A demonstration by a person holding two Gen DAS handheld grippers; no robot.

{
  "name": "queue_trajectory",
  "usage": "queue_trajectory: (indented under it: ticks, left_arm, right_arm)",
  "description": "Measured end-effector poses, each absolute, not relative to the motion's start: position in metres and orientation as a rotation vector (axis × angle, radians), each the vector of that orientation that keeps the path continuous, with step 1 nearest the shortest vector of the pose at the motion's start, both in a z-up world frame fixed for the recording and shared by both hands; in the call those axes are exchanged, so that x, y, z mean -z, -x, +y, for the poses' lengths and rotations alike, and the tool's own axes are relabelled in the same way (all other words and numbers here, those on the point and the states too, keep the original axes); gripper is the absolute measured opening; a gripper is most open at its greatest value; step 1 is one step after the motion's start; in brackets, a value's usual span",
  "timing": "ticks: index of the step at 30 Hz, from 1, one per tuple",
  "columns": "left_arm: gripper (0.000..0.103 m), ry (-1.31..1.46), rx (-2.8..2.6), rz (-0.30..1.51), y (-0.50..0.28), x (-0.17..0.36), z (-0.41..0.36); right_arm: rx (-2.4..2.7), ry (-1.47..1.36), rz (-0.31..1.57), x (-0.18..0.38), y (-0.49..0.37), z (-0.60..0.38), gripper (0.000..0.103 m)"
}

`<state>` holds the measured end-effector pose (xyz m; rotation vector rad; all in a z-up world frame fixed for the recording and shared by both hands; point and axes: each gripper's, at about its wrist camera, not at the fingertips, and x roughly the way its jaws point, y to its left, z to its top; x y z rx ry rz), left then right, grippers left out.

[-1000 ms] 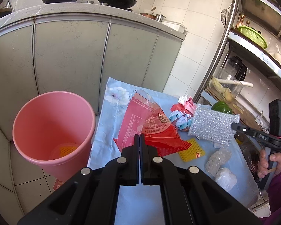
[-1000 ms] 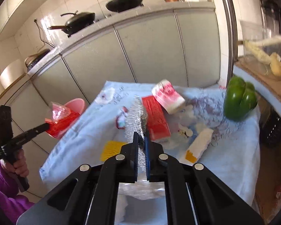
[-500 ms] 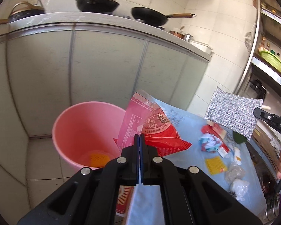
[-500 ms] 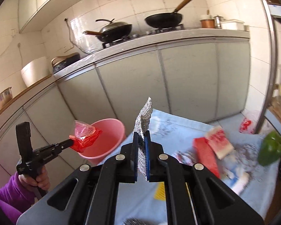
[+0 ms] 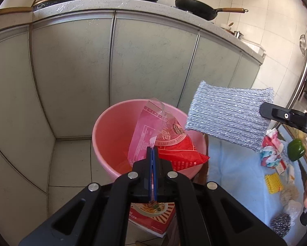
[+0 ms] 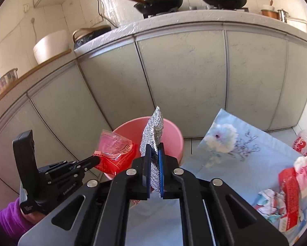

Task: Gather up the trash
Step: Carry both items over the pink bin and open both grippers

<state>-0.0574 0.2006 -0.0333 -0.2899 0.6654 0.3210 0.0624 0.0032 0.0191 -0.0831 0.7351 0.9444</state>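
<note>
My left gripper point(image 5: 152, 153) is shut on a red snack wrapper point(image 5: 169, 141) and holds it over the mouth of the pink bucket point(image 5: 110, 135) on the floor. My right gripper point(image 6: 154, 149) is shut on a silver scouring pad point(image 6: 152, 135), held in the air just right of the bucket point(image 6: 174, 135). The pad also shows in the left wrist view point(image 5: 229, 114), beside the wrapper. In the right wrist view the left gripper point(image 6: 97, 160) holds the wrapper point(image 6: 116, 153) at the bucket's near rim.
A table with a blue floral cloth point(image 6: 245, 157) stands right of the bucket, holding crumpled wrappers point(image 5: 271, 153), a green pepper point(image 5: 296, 149), a yellow piece point(image 5: 273, 183) and a steel wool ball point(image 5: 280, 224). A red noodle box point(image 5: 153, 215) lies below my left gripper. Grey cabinets point(image 5: 153, 61) stand behind.
Both grippers have swung left from the table toward the bucket. The wrapper now hangs over the bucket's mouth and the scouring pad has come close beside it.
</note>
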Motion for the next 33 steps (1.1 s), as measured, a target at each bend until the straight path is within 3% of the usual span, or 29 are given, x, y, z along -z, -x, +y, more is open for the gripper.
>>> queue_trajectory:
  ticks: [14, 16, 18, 21, 33]
  left_arm:
    - [0.003, 0.274, -0.359, 0.739, 0.037, 0.055, 0.206]
    - [0.012, 0.276, -0.362, 0.746, 0.034, 0.054, 0.204]
    - [0.032, 0.287, -0.372, 0.744, 0.033, 0.053, 0.205]
    - [0.032, 0.294, -0.373, 0.733, 0.034, 0.05, 0.203]
    - [0.032, 0.272, -0.28, 0.661, 0.047, 0.023, 0.182]
  right_arm:
    - [-0.926, 0.121, 0.845, 0.019, -0.074, 0.049, 0.007]
    - [-0.933, 0.115, 0.867, 0.022, -0.075, 0.051, 0.008]
    - [-0.939, 0.108, 0.878, 0.024, -0.076, 0.052, 0.015]
    - [-0.953, 0.098, 0.868, 0.022, -0.074, 0.048, 0.026]
    - [-0.906, 0.083, 0.796, 0.0, -0.053, -0.001, 0.026]
